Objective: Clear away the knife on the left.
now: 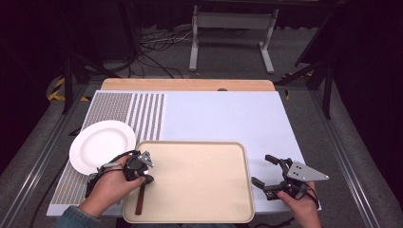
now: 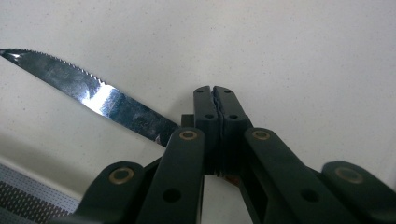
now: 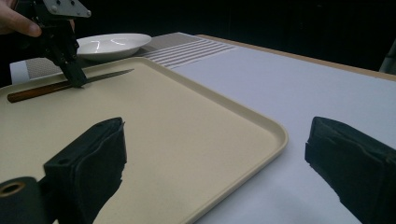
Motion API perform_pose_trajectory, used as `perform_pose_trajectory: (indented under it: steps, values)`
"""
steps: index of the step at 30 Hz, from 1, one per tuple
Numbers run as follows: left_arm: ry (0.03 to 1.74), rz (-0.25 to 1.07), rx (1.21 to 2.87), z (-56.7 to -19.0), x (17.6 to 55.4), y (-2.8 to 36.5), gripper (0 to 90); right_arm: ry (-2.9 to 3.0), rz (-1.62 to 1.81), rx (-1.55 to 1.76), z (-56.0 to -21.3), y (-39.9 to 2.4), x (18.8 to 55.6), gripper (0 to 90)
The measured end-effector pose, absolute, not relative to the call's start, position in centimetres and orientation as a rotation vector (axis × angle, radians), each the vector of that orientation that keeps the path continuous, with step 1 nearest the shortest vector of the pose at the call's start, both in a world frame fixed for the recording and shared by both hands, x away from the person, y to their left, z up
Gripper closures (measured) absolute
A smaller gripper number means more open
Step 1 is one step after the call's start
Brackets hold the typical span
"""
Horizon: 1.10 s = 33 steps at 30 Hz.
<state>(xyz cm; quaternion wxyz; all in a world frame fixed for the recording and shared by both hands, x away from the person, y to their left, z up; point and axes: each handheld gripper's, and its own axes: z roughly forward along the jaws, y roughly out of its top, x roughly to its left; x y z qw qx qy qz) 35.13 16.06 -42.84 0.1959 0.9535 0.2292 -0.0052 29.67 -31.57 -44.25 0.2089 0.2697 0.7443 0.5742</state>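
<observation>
A knife with a serrated blade [image 2: 93,91] and a brown handle [image 1: 139,202] lies on the left part of a beige tray [image 1: 247,180]. My left gripper [image 1: 142,179] points down at it, jaws shut on the knife where blade meets handle; in the left gripper view its jaws [image 2: 215,93] are pressed together, with the blade coming out from behind them. The right gripper view shows that left gripper [image 3: 77,81] standing on the knife [image 3: 37,91]. My right gripper [image 1: 261,169] rests open on the table just right of the tray, nothing between its jaws [image 3: 215,154].
A white plate [image 1: 102,145] sits on the striped mat [image 1: 147,114] left of the tray, close behind the left hand. The pale table surface [image 1: 228,116] stretches beyond the tray. The tray's raised rim [image 3: 275,135] runs between the right jaws.
</observation>
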Motion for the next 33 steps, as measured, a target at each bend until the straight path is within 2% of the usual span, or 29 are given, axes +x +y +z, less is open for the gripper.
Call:
perform_pose_trajectory:
  steps: [3, 7, 8, 10, 15, 19, 23, 33]
  values:
    - [0.636, -0.008, 2.66, -42.5, 35.0, 16.1, 86.6, 2.069, 1.592, 0.752, -44.2, -31.6, 29.7, 6.0]
    - [0.629, 0.027, 2.612, -41.2, 34.8, 16.3, 75.2, 2.065, 1.594, 0.75, -44.2, -31.6, 29.6, 6.0]
    - [0.633, 0.036, 2.595, -40.9, 34.7, 16.4, 70.7, 2.068, 1.592, 0.75, -44.2, -31.7, 29.7, 6.1]
    - [0.643, 0.071, 2.55, -40.2, 34.4, 16.6, 53.9, 2.067, 1.594, 0.753, -44.2, -31.6, 29.6, 6.0]
    - [0.649, 0.138, 2.472, -39.1, 34.0, 17.4, 31.8, 2.065, 1.593, 0.751, -44.2, -31.6, 29.6, 6.0]
    - [0.649, 0.19, 2.415, -38.6, 33.8, 18.1, 19.9, 2.06, 1.595, 0.756, -44.2, -31.7, 29.6, 5.9]
    - [0.644, 0.226, 2.356, -38.4, 33.6, 18.9, 13.4, 2.059, 1.599, 0.756, -44.2, -31.6, 29.6, 5.8]
    - [0.626, 0.289, 2.219, -38.4, 32.7, 21.4, 8.5, 2.059, 1.601, 0.757, -44.2, -31.6, 29.6, 5.6]
